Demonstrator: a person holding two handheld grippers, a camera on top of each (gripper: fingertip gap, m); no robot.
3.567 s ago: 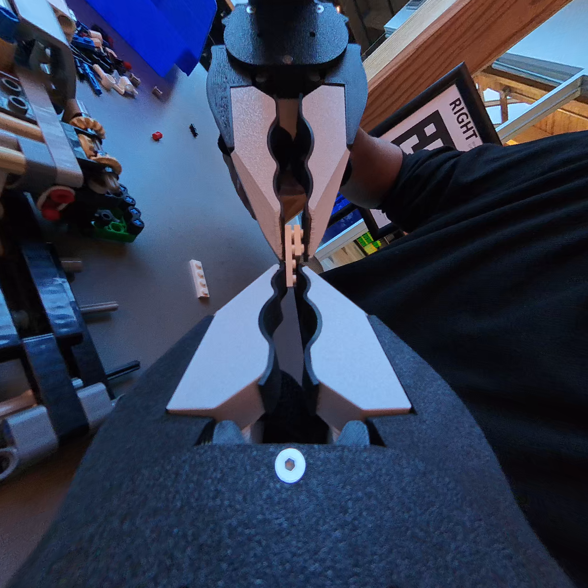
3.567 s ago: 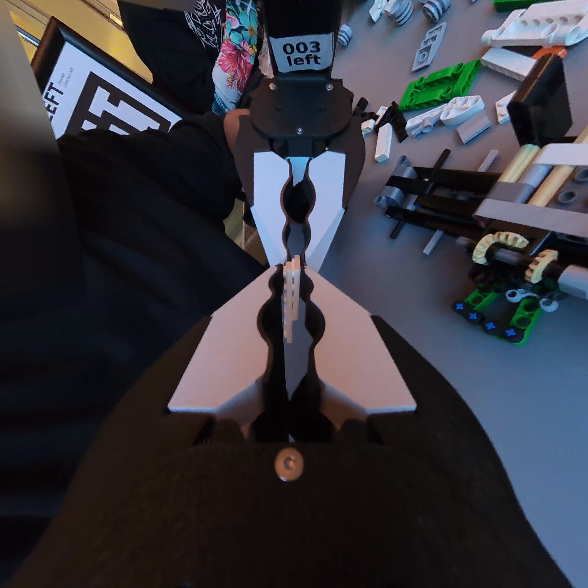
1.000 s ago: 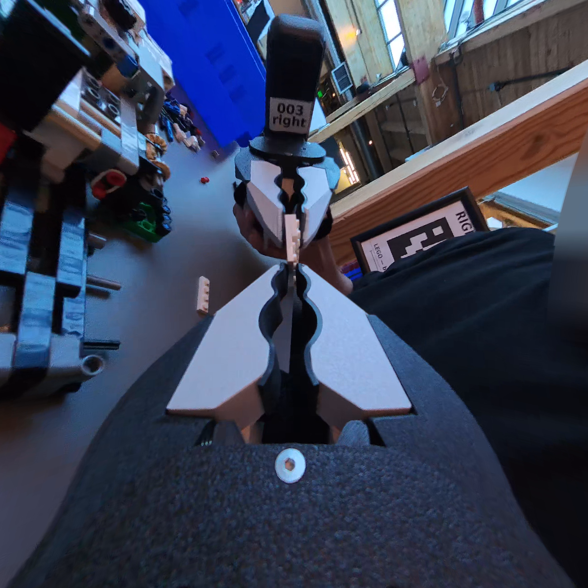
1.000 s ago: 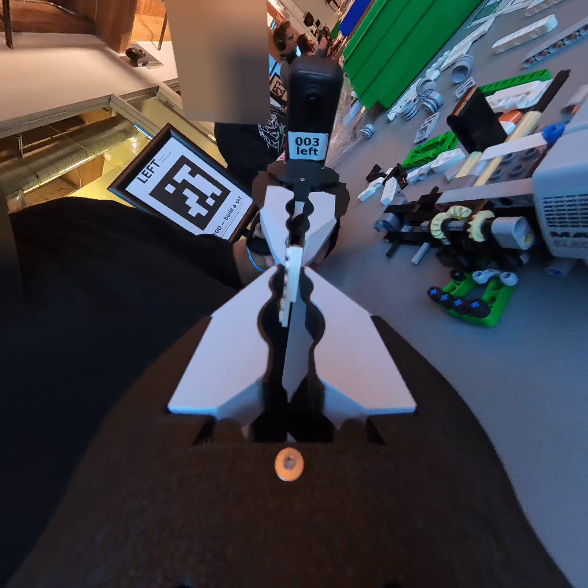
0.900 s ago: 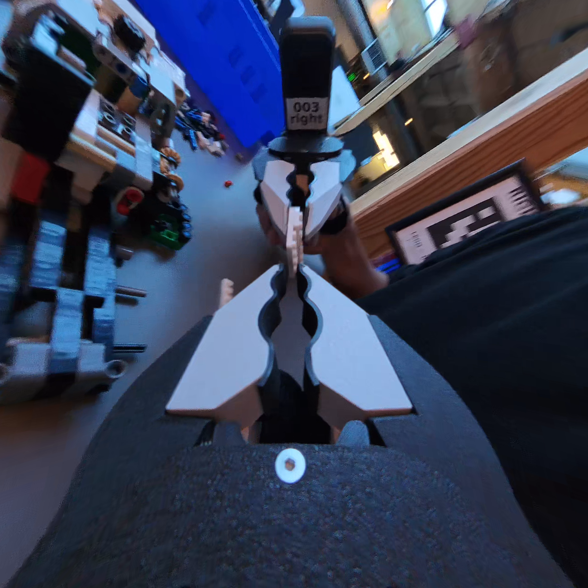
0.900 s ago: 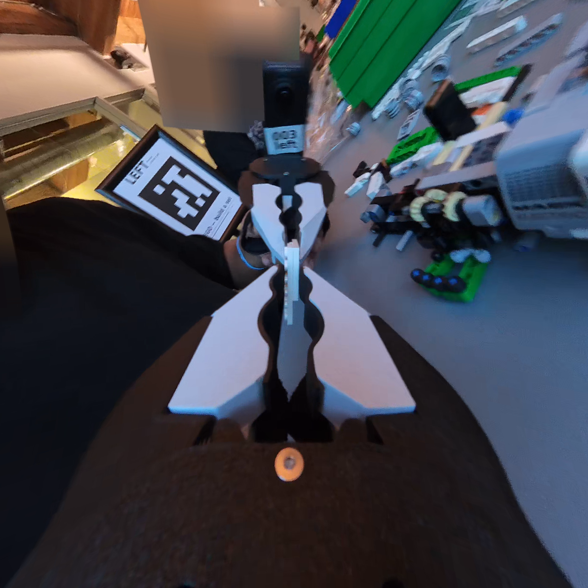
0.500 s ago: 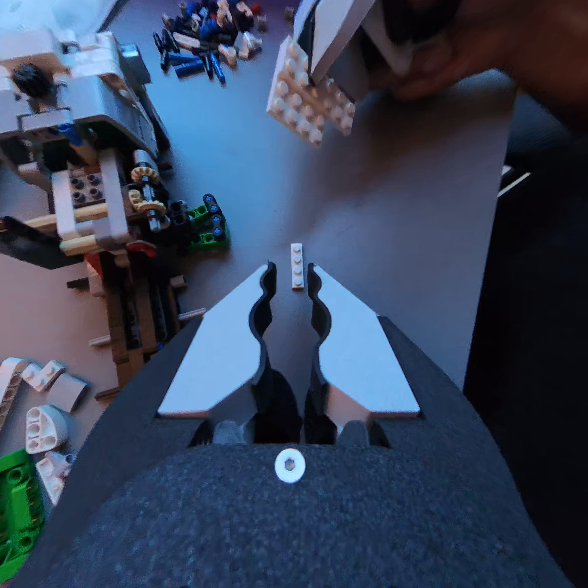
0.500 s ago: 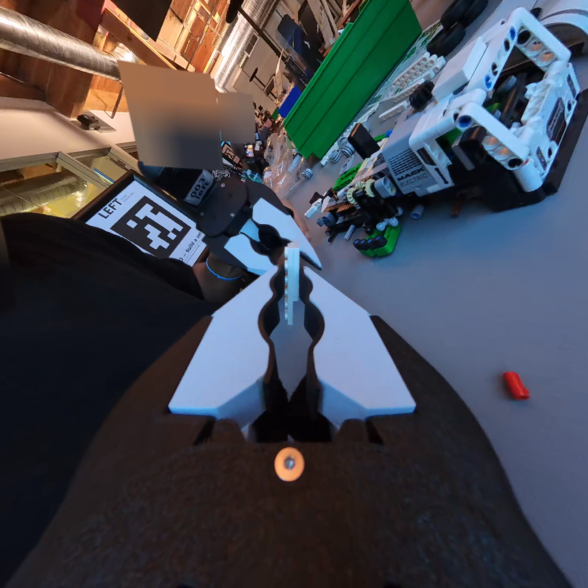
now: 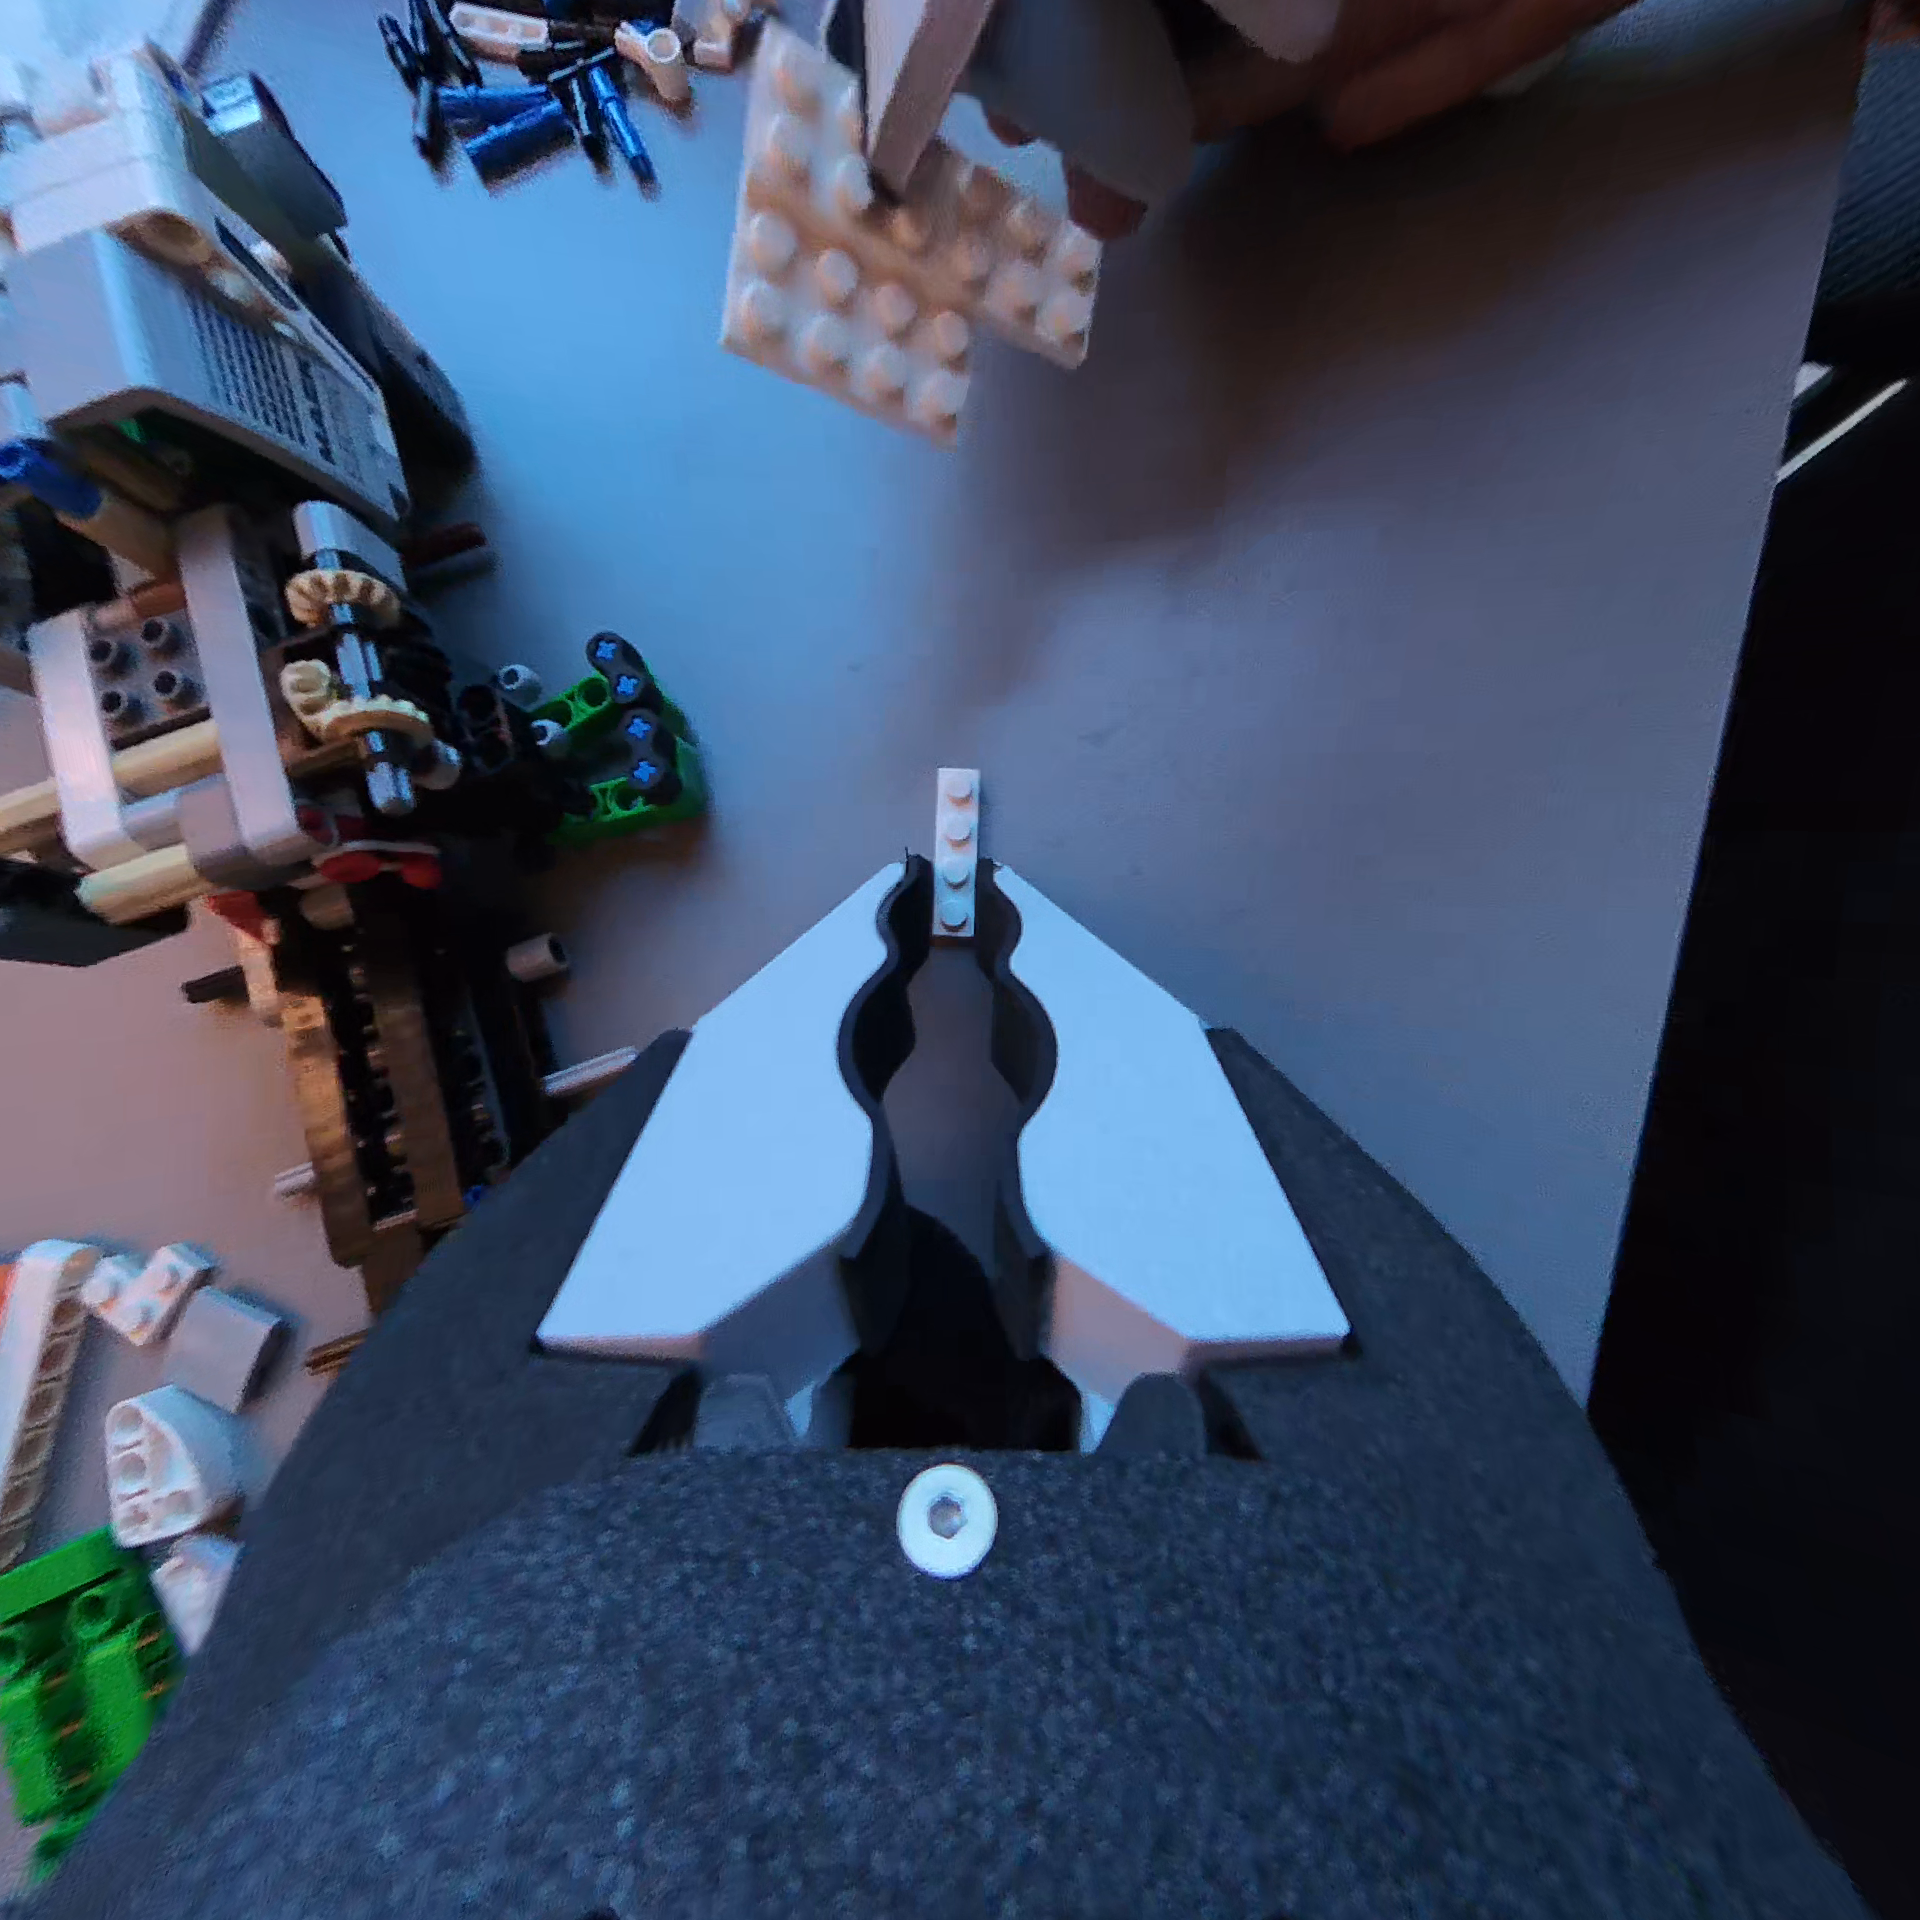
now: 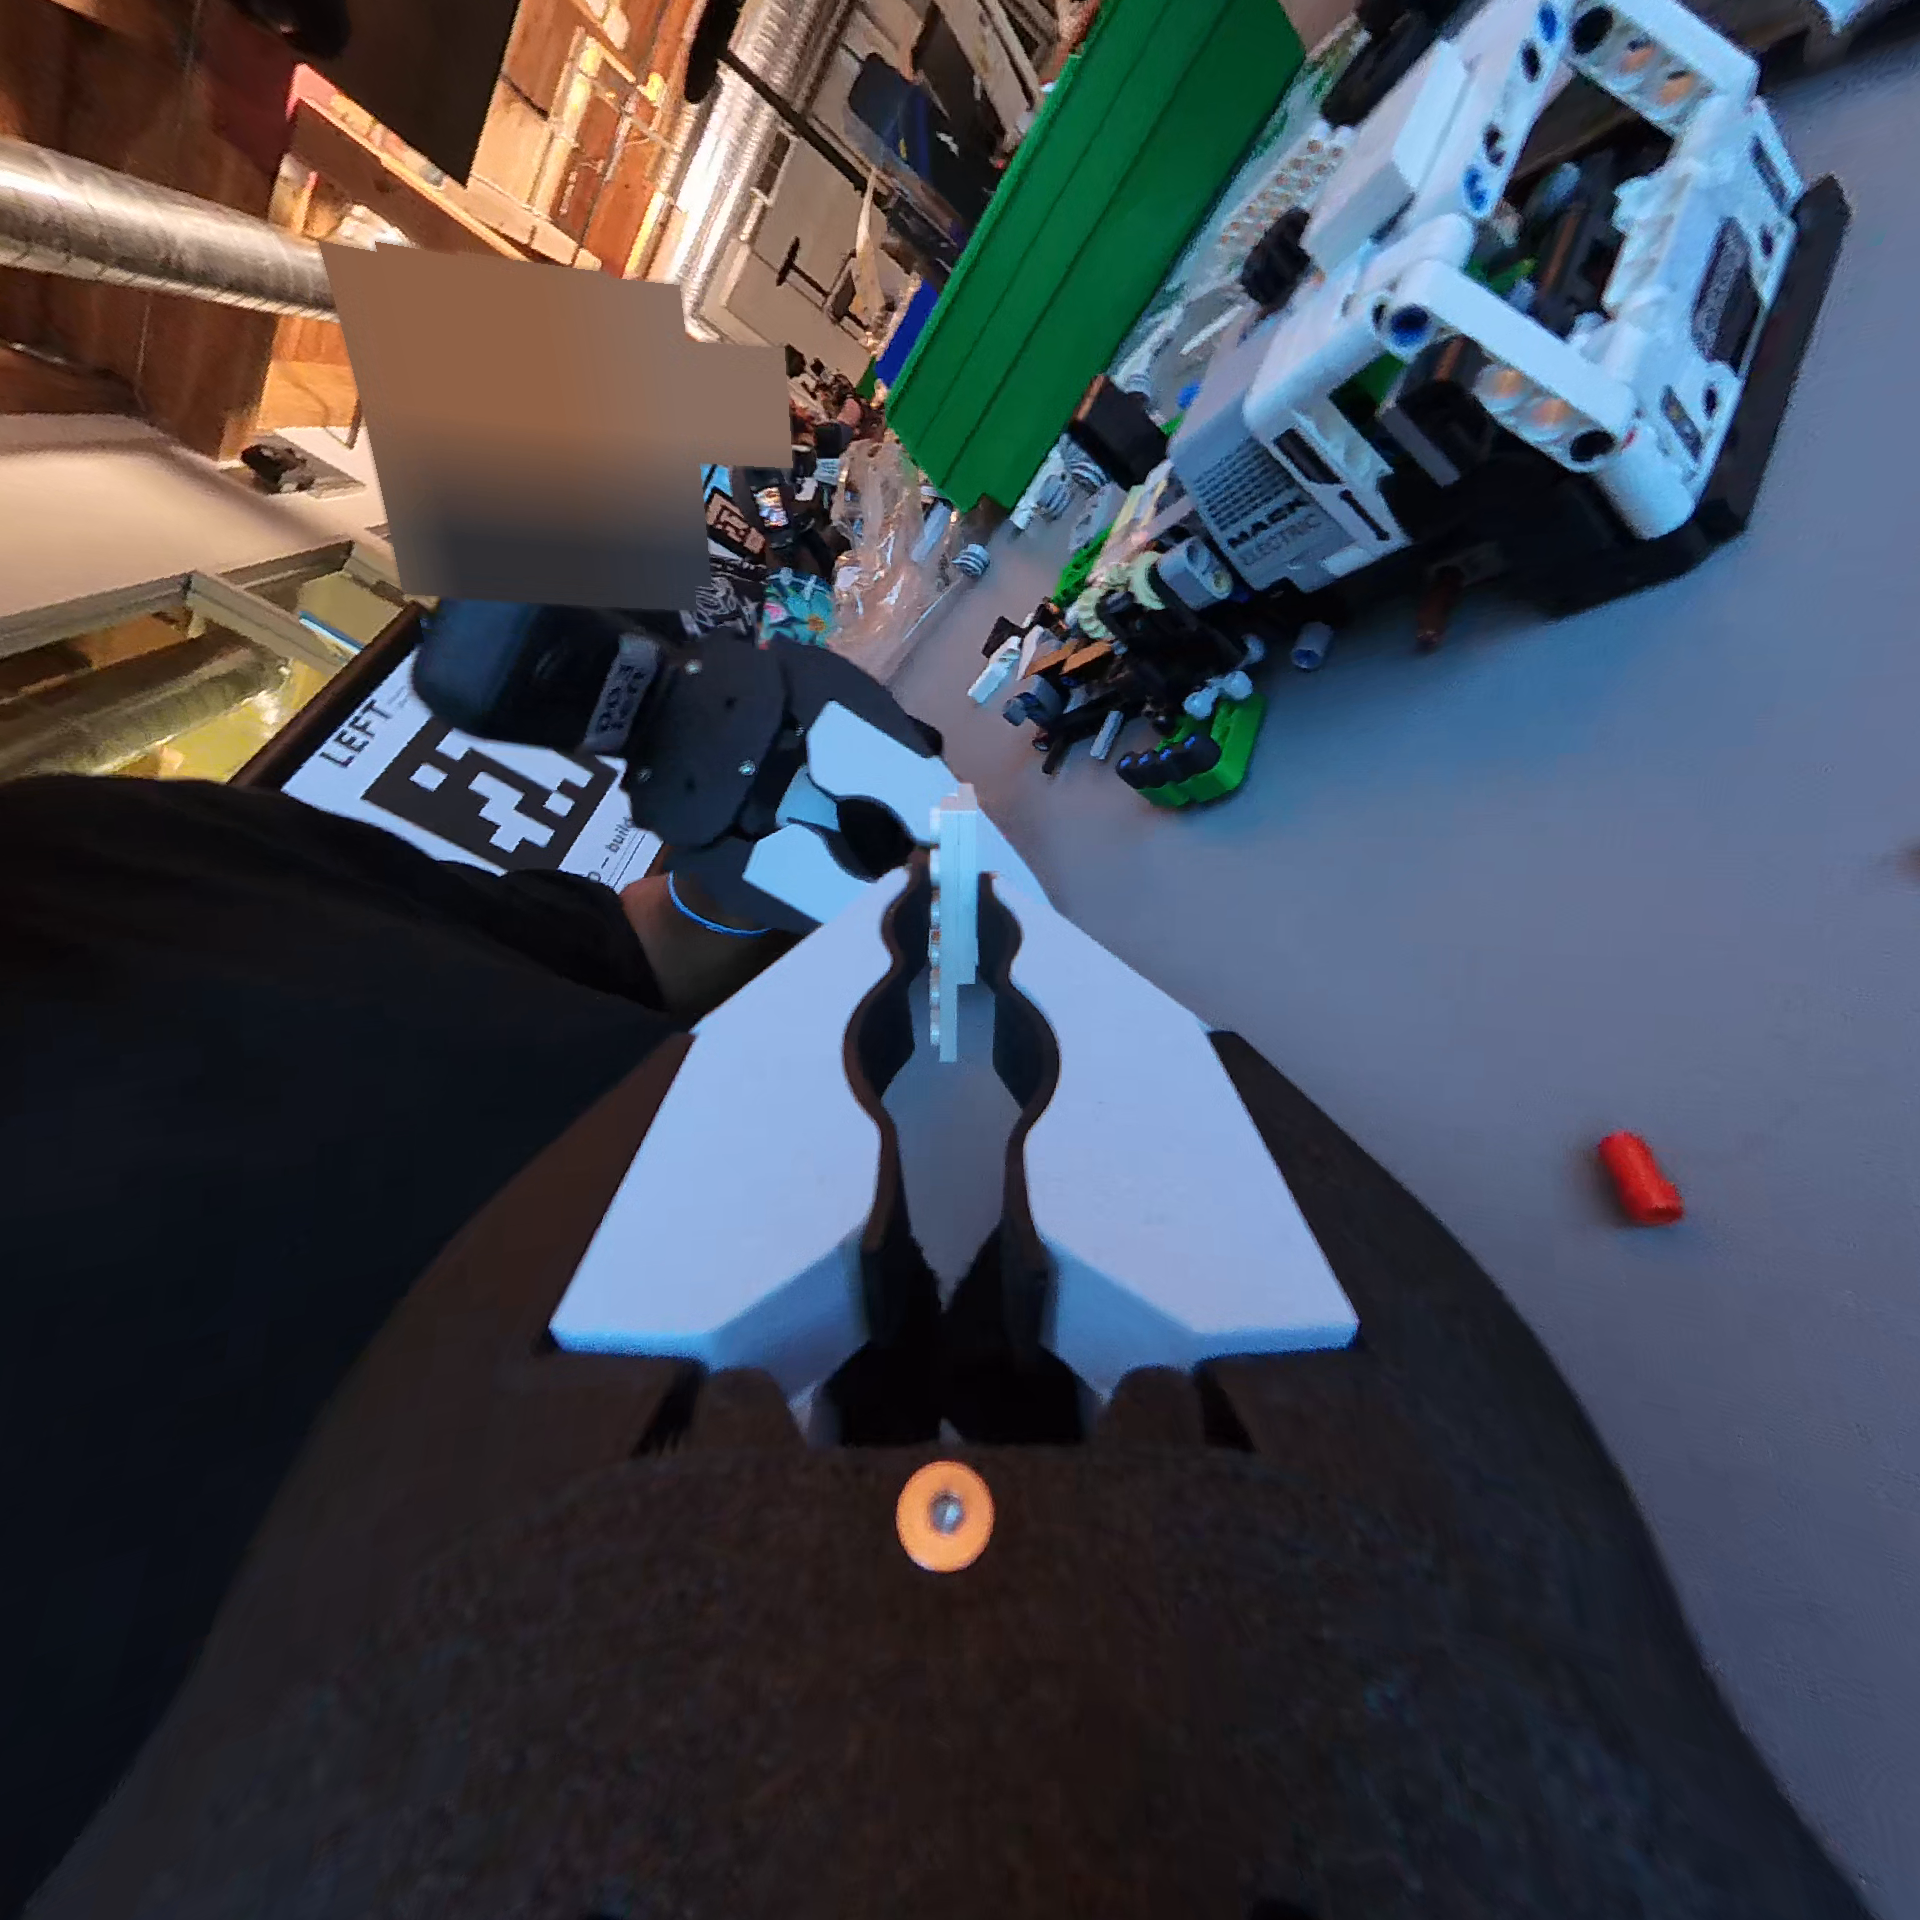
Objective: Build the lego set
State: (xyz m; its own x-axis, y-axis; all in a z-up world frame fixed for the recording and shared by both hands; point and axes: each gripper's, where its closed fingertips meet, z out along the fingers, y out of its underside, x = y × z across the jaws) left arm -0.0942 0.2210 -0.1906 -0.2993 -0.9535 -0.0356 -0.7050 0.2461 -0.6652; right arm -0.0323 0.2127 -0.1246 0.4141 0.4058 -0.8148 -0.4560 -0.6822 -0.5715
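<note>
So the left gripper (image 9: 948,873) is pointed down at the grey tabletop (image 9: 1299,644) with its fingers a narrow gap apart, straddling a small white four-stud plate (image 9: 956,854) lying flat between the tips; can't tell if they're touching it. The right gripper (image 10: 948,883) is clamped edge-on around a larger white studded plate (image 9: 894,270), held up above the table. The half-built white truck model (image 10: 1507,343) sits off to the side.

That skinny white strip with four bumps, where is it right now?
In the left wrist view, the strip lies flat on the grey table, its near end between the left gripper tips, right of the green piece.
</note>
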